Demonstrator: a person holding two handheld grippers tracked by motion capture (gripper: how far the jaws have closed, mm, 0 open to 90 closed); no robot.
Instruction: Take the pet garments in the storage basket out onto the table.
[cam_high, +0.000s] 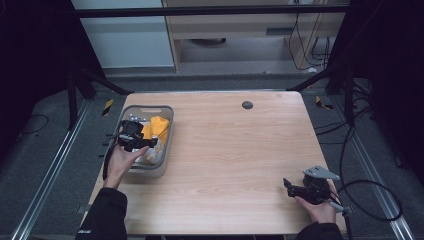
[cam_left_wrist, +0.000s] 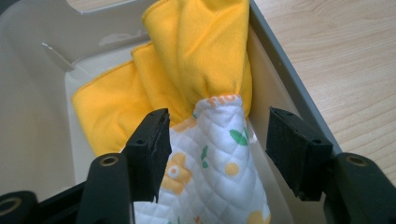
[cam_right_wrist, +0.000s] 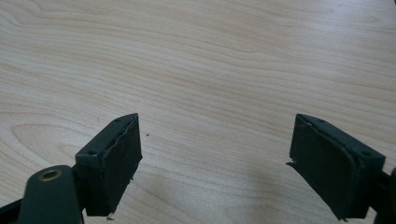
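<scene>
A grey plastic basket (cam_high: 167, 131) stands at the table's left side and holds a yellow cloth (cam_high: 158, 127) and a white quilted cloth with a fruit print (cam_left_wrist: 210, 172). My left gripper (cam_high: 145, 143) hangs over the basket, open, its jaws on either side of the quilted cloth (cam_high: 150, 154) without closing on it. In the left gripper view the yellow cloth (cam_left_wrist: 187, 70) lies bunched behind the quilted one, against the basket's wall (cam_left_wrist: 275, 65). My right gripper (cam_high: 288, 185) rests low near the table's front right corner, open over bare wood (cam_right_wrist: 210, 70), with nothing between its jaws.
The wooden table (cam_high: 235, 145) stretches bare between the two grippers. A small dark round disc (cam_high: 247, 105) is set in it near the far edge. A cable (cam_high: 370, 200) loops off the table's right side. Something white and grey (cam_high: 136, 118) lies at the basket's far end.
</scene>
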